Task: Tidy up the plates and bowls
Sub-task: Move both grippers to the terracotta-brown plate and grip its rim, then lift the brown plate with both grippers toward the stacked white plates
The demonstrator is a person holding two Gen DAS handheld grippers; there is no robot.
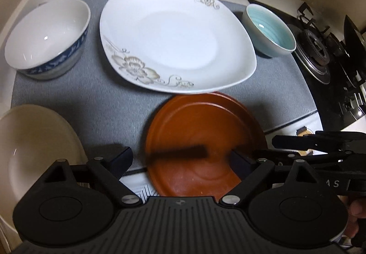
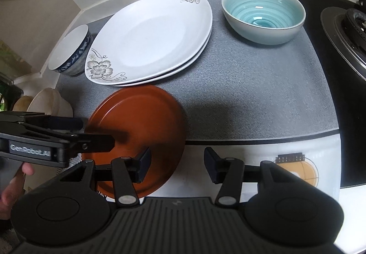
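A brown round plate lies on another like it at the grey mat's near edge, overhanging the counter. My left gripper stands open wide above the plate's near part, and its pads do not touch it. My right gripper is open too, with the plate's right rim under the gap between its fingers. Behind, two white flowered plates are stacked. A teal bowl stands right of them and a blue-patterned bowl left.
A cream dish sits at the left, off the mat. A black gas stove borders the mat on the right. The white counter in front carries an orange printed motif. White walls close off the back.
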